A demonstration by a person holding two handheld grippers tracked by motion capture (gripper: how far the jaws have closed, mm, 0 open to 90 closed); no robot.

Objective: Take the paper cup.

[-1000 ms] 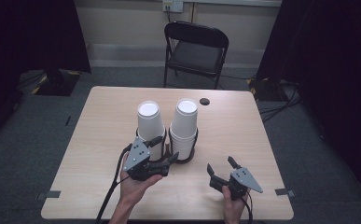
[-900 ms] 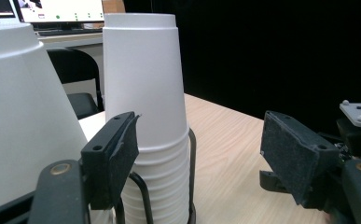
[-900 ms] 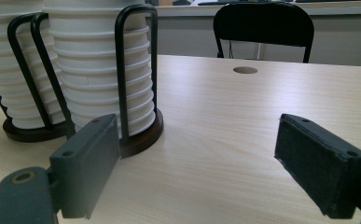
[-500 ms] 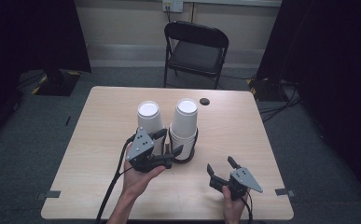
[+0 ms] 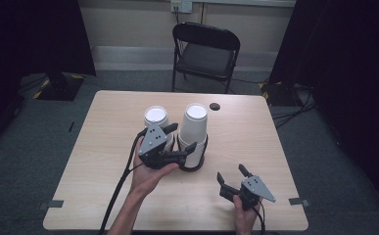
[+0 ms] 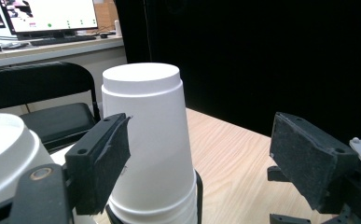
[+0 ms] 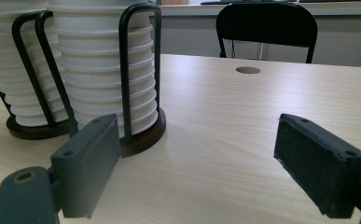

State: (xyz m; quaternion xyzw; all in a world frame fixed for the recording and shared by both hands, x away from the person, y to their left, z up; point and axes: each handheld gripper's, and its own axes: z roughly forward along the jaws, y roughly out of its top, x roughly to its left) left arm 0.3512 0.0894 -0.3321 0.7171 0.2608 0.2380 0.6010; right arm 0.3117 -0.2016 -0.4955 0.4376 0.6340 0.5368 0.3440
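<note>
Two stacks of upside-down white cups stand side by side in black wire holders mid-table: the left stack [image 5: 155,116] and the taller right stack [image 5: 195,122]. My left gripper [image 5: 181,138] hovers at the right stack's near left side. Its jaws have just been opening. In the left gripper view the right stack's top cup [image 6: 145,140] stands partly between them, close by the left pad [image 6: 101,163], and neither pad presses on it. My right gripper [image 5: 230,172] rests open near the front right, nothing between its pads [image 7: 318,163]. It faces the right stack's holder [image 7: 138,70].
The wooden table [image 5: 255,132] has a small dark round hole [image 5: 214,105] behind the stacks. A black folding chair [image 5: 205,54] stands beyond the far edge. Dark curtains hang on both sides. A cable trails from the left gripper off the front edge.
The left gripper has risen from the holder's base to the upper part of the right stack, and its jaws have gone from shut to open. The right gripper has stayed put.
</note>
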